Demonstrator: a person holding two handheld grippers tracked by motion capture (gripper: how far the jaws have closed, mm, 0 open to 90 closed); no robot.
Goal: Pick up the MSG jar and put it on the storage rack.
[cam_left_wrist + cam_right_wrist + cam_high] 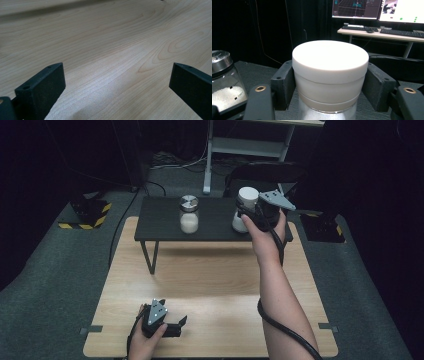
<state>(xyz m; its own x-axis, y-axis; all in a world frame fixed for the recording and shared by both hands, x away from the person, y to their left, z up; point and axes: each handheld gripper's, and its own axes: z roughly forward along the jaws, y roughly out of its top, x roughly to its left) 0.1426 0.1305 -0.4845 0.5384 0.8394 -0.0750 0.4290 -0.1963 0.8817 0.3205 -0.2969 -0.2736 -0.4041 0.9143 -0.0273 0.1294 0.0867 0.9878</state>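
Gripping the white-lidded jar [329,75] squarely matters most: the right gripper [250,215] has its jaws clamped on the lid, at the right end of the black shelf [160,220] (glass shaker [189,215] nearby). Keep it upright. Left gripper [172,325] rests open near the wooden table's [210,285] front edge.

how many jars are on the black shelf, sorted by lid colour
white-lidded jar, held in the right claw: 1
metal-lidded jar: 1
total: 2
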